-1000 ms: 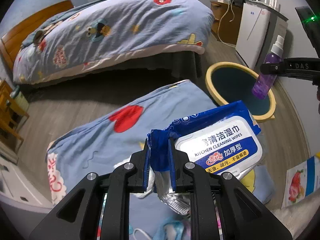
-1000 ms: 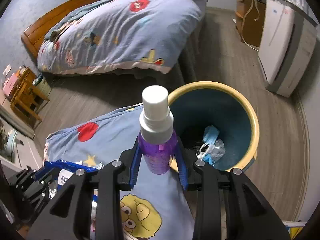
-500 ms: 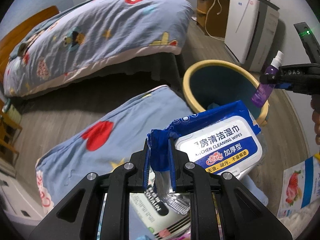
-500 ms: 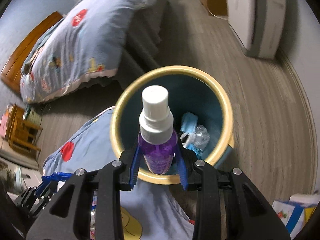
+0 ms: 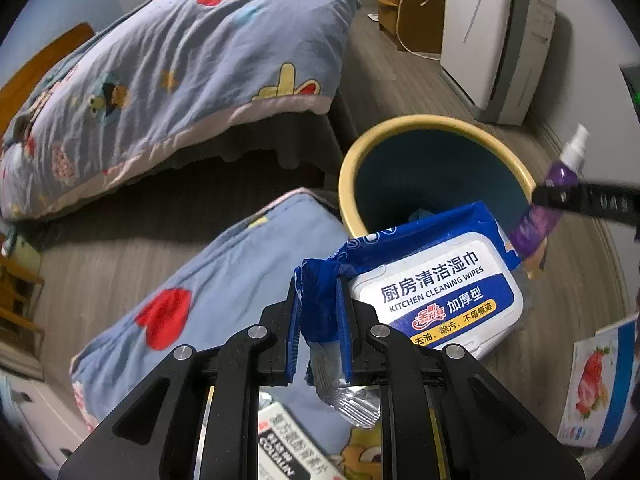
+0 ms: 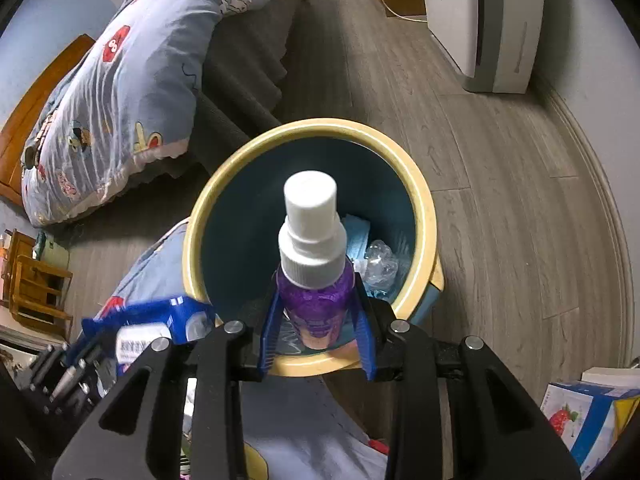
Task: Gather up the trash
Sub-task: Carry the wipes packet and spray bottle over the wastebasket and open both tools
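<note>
Purple spray btl point(image 6: 316, 304) over bin point(image 6: 416, 184) | wipes pack point(image 5: 436, 292) nr rim | bed point(image 5: 180, 72) behind

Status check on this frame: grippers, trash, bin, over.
Left gripper shut on wipes pack, short of bin. Right gripper shut on spray bottle, above bin mouth. Bin holds trash already; nothing in the way.

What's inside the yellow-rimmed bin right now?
In the right wrist view the bin holds a light blue item and crumpled clear plastic near the bottom. The purple spray bottle, gripped by the right gripper, hides part of the floor.
</note>
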`<state>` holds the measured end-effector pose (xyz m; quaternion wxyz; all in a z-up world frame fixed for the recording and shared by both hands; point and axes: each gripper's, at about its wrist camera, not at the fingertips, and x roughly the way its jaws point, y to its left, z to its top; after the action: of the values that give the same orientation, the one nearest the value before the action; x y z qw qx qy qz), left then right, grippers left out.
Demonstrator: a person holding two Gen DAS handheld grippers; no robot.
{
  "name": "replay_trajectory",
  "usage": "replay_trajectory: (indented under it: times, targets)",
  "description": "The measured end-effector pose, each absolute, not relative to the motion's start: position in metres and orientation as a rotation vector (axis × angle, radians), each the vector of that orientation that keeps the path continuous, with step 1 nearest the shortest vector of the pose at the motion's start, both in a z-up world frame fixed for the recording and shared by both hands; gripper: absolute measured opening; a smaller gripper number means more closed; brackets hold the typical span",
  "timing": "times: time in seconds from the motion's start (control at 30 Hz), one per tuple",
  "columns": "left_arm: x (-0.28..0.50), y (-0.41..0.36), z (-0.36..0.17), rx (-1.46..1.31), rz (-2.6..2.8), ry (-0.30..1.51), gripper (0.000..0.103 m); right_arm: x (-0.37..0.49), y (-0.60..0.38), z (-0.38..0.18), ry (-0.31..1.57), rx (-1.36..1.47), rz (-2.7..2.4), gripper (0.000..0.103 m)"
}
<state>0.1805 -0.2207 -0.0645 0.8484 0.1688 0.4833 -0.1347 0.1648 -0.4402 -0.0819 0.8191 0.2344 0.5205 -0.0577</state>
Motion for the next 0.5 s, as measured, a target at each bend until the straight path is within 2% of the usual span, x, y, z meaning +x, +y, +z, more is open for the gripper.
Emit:
replay_trajectory:
  times: [0.5]
  targets:
    - [0.227, -0.230, -0.074, 0.256, -0.176, 1.036, 0.018, 0.171, -0.444, -0.074, 1.010, 0.464, -0.198, 0.032]
